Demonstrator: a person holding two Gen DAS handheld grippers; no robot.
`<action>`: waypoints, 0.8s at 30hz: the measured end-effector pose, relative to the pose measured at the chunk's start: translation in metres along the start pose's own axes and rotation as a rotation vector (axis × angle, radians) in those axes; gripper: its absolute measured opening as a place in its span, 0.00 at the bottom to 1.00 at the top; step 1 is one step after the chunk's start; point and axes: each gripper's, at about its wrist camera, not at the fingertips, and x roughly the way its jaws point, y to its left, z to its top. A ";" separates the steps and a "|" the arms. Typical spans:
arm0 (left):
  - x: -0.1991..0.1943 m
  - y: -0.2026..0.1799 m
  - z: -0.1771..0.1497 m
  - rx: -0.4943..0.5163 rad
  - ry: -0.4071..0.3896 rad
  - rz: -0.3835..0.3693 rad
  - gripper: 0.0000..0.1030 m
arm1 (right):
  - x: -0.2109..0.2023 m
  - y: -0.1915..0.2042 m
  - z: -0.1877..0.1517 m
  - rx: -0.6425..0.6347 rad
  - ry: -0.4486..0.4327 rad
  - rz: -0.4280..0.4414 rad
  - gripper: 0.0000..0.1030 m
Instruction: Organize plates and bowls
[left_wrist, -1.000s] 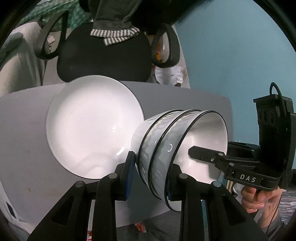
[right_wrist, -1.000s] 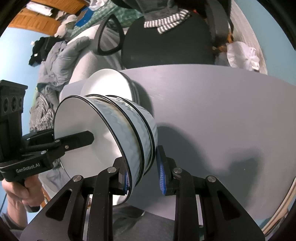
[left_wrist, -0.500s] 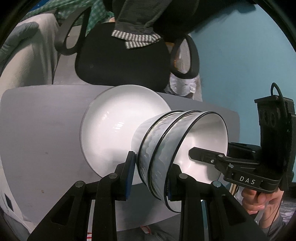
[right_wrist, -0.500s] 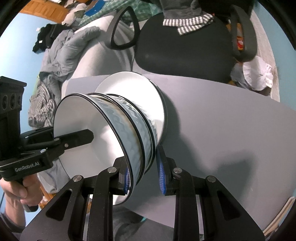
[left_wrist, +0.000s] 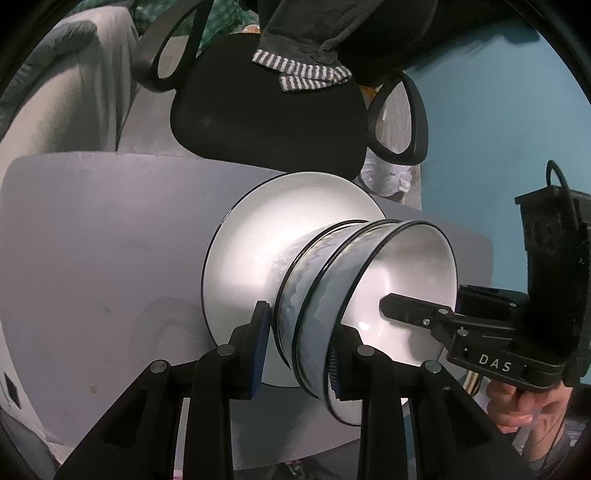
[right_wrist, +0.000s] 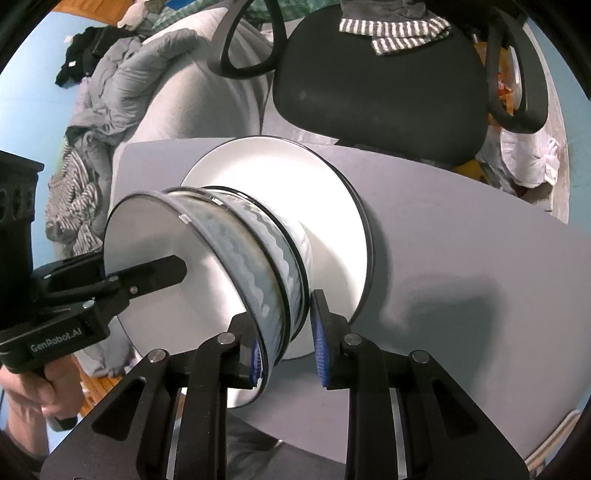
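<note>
A nested stack of three bowls (left_wrist: 325, 288), white inside with a blue wave pattern and black rims, is held from both sides. My left gripper (left_wrist: 297, 347) is shut on the rims nearest me. My right gripper (right_wrist: 284, 336) clamps the opposite rims; it also shows in the left wrist view (left_wrist: 417, 314), one finger inside the top bowl. The bowl stack (right_wrist: 240, 258) has its base on or just above a white plate (left_wrist: 258, 236) with a black rim, which lies on the grey table (left_wrist: 92, 240). The plate (right_wrist: 314, 184) shows behind the bowls.
A black office chair (left_wrist: 266, 110) with a striped cloth (left_wrist: 306, 75) stands beyond the table's far edge. A grey couch with blankets (right_wrist: 129, 81) is at the left. A white bag (right_wrist: 532, 162) lies by the chair. The teal wall (left_wrist: 498, 110) is on the right.
Both grippers carried the bowl stack over the plate. The bowls now sit at the plate's centre instead of beside it.
</note>
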 end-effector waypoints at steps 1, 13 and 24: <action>0.001 0.002 0.001 -0.005 0.002 -0.004 0.27 | 0.001 0.001 0.001 0.003 0.001 0.001 0.23; -0.002 -0.001 -0.006 0.002 -0.012 0.004 0.29 | 0.000 0.011 0.000 0.006 -0.012 -0.049 0.28; -0.049 -0.007 -0.031 -0.010 -0.136 0.098 0.61 | -0.036 0.034 -0.015 -0.019 -0.163 -0.152 0.65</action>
